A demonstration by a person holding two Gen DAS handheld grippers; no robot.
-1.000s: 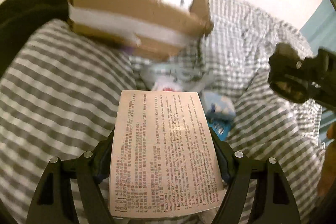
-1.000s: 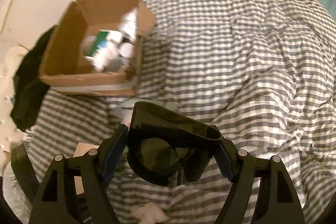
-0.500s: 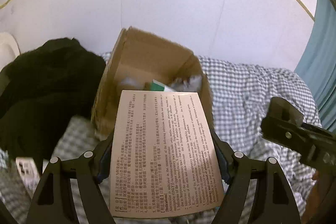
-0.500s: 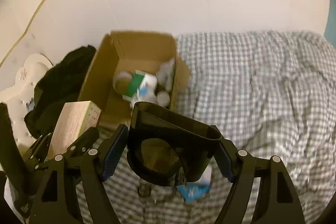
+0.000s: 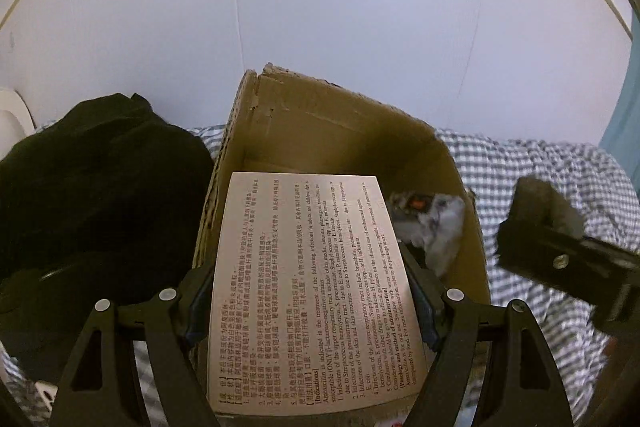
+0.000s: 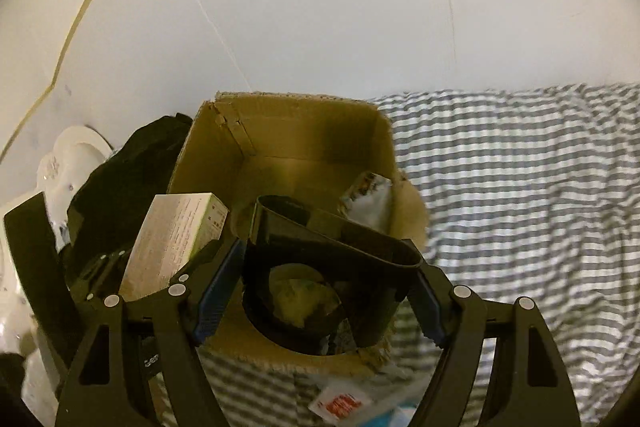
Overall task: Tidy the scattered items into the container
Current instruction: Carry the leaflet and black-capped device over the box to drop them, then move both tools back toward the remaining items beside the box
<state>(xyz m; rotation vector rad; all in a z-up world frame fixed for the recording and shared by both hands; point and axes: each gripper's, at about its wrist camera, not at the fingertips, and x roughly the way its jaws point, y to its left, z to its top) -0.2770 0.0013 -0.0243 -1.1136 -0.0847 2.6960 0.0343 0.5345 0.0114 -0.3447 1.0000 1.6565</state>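
Observation:
My left gripper (image 5: 308,303) is shut on a pale medicine box (image 5: 308,283) with printed text and holds it over the open cardboard box (image 5: 352,131). The medicine box also shows in the right wrist view (image 6: 168,243). My right gripper (image 6: 320,291) is shut on a dark translucent plastic scoop (image 6: 320,263) and holds it over the near edge of the cardboard box (image 6: 288,131). A silver foil pack (image 6: 372,199) leans inside the box at its right wall. The right gripper's scoop shows at the right of the left wrist view (image 5: 548,223).
The box sits on a grey-and-white checked duvet (image 6: 520,187) against a white wall. A black garment (image 5: 92,187) lies to the left of the box. A white packet with red print (image 6: 340,401) and a blue item lie on the duvet below the box.
Both grippers have moved forward with their loads, from above the duvet to over the cardboard box. The box now looms larger in both views.

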